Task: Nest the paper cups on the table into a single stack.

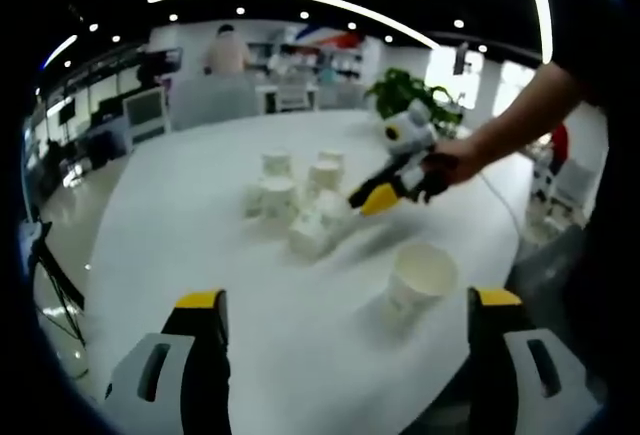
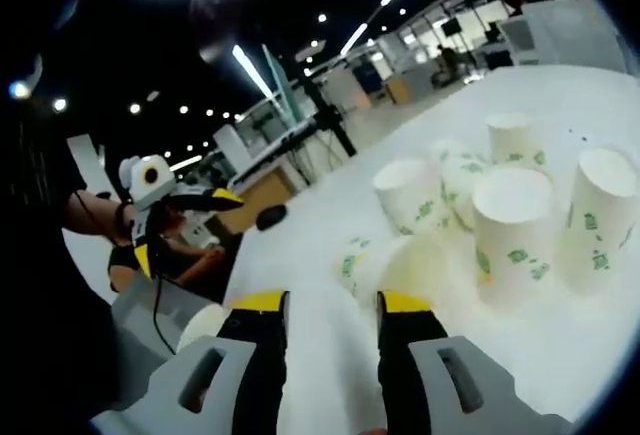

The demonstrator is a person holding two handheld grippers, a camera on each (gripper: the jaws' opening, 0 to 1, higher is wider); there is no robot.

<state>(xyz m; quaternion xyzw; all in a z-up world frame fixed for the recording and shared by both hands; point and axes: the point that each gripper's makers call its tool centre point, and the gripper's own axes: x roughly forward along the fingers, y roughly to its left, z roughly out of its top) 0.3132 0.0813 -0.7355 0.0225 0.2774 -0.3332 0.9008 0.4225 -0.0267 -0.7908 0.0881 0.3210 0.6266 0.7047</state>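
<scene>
Several white paper cups with green print (image 1: 280, 195) stand upside down in a cluster mid-table; from the right gripper view they rise close ahead (image 2: 510, 230). One cup (image 1: 310, 235) lies on its side at the cluster's near edge, blurred just beyond my right jaws (image 2: 385, 260). A single cup (image 1: 420, 277) stands mouth-up, apart from the rest, ahead of my left gripper (image 1: 347, 300), whose jaws are wide open and empty. My right gripper (image 2: 330, 305) (image 1: 372, 197) is open with a narrower gap, its tips at the cluster. The left gripper (image 2: 185, 220) appears at the left, in a hand.
The round white table (image 1: 200, 245) drops off at its left edge toward the floor. A potted plant (image 1: 405, 90) and a dark object (image 2: 270, 217) sit on the far parts of the table. Chairs, desks and a person stand beyond.
</scene>
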